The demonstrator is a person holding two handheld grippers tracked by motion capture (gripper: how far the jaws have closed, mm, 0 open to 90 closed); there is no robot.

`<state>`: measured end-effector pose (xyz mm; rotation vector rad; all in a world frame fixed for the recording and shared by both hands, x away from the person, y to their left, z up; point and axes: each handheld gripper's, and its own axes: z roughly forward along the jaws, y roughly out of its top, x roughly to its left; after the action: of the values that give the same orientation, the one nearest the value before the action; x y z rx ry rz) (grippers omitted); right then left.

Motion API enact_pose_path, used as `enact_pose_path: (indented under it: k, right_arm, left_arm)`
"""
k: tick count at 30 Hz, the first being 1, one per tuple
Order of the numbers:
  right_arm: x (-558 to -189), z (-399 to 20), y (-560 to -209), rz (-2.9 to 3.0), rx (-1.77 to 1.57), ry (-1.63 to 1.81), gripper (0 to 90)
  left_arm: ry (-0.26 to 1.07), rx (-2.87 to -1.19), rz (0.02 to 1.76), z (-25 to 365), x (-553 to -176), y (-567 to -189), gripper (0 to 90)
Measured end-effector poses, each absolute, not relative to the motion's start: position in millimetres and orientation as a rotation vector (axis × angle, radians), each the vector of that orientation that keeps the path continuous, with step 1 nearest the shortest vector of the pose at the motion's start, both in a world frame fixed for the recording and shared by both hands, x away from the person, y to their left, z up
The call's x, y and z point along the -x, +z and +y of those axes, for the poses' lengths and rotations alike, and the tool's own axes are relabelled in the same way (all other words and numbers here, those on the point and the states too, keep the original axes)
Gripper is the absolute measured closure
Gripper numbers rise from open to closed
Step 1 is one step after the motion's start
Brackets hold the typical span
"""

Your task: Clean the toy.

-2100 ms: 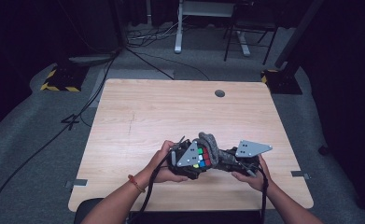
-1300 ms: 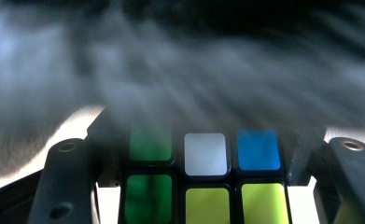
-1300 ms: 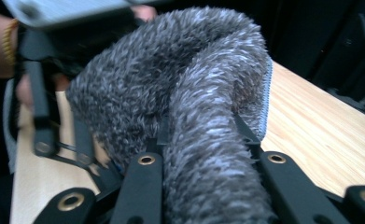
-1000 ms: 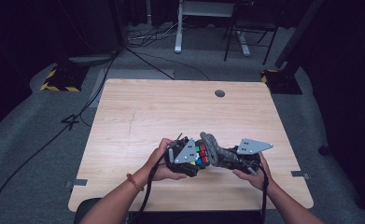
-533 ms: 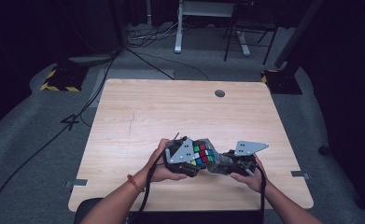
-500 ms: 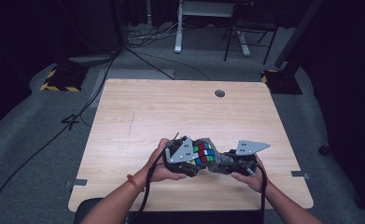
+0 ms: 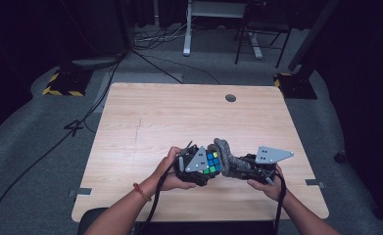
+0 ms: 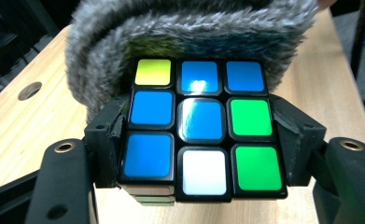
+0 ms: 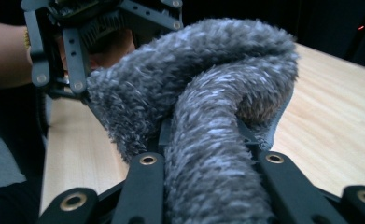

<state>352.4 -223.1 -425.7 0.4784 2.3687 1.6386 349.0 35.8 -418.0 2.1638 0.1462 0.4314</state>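
Left gripper [image 8: 196, 140] is clamped on a multicoloured plastic puzzle cube [image 8: 201, 128] — a jaw pressed to each side, cube held above the light wooden worktop [image 7: 179, 122] near its front edge. Right gripper [image 9: 208, 154] is pinched on a grey fuzzy cloth [image 9: 203, 107], which arches over the cube's far side — touching it. The two grippers sit just beside each other.

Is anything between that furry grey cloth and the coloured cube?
Nothing visible: the furry grey cloth, pinched in the right gripper, curls right against the cube, which the left gripper clamps.
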Motion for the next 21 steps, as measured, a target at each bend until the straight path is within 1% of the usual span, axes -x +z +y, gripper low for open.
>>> enact_pose_path:
  k: [6, 15, 21]
  right_arm:
    - [-347.3, -219.9, -420.8, 2.342, -0.435, 1.554, 73.0]
    - [-356.6, -210.2, -441.7, 2.466, -0.477, 1.357, 73.0]
    - [-356.7, -209.1, -443.4, 2.478, -0.482, 1.352, 73.1]
  left_arm:
    - [0.436, -2.16, 0.139, 35.4, -348.8, -415.5, 33.2]
    - [0.444, -2.138, 0.127, 39.5, -346.0, -409.6, 33.2]
    - [0.438, -2.139, 0.12, 41.3, -347.1, -409.6, 33.3]
